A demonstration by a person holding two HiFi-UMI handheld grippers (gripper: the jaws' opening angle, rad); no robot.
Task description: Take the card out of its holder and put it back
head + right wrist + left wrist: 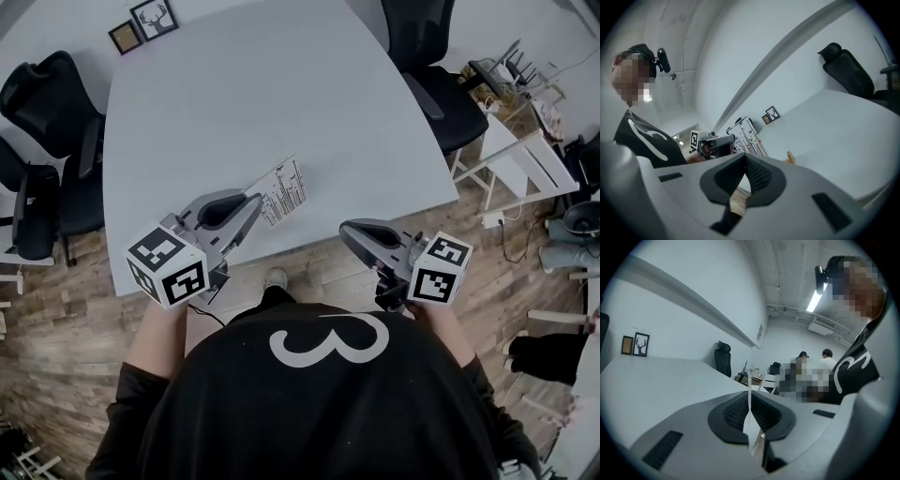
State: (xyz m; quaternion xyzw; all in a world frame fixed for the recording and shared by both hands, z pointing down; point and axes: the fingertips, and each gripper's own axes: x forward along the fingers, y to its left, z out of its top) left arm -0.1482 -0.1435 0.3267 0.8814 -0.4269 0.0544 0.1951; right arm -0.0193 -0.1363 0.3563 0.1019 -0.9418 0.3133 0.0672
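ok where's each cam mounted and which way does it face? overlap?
Head view: on the head, steeply down at the table; torso, forearms, left gripper shut on the card, right gripper shut.
Left gripper view: on that gripper, along its jaws across the table; torso at right.
Right gripper view: on that gripper, facing the left gripper and card; torso at left.
Shared: card and picture frames, all three.

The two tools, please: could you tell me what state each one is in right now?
Left tool: closed on the card.
Right tool: closed, holding nothing.
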